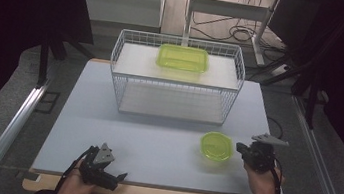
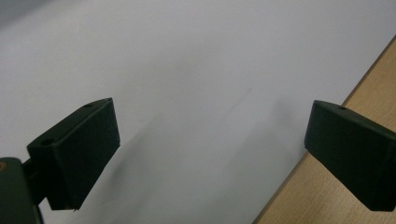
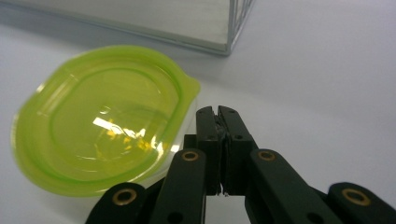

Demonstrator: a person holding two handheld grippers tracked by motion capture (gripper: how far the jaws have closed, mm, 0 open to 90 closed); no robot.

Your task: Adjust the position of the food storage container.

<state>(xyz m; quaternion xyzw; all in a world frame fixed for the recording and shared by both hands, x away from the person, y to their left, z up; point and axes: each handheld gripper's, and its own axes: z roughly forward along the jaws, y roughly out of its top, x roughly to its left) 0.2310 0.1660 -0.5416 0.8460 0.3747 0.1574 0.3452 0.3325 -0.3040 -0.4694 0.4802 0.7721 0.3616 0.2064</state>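
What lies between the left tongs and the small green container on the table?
Nothing: in the high view, only bare white tabletop separates the left tongs from the container.

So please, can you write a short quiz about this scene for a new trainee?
1. True or false: the right gripper is shut.
2. Where is the rectangular green container? A) in the wire basket B) on the floor C) in a gripper
3. Fill in: the left gripper has its jaws ____.

Key: 1 true. 2 A. 3 open. The small round container sits on the table, beside the right gripper.
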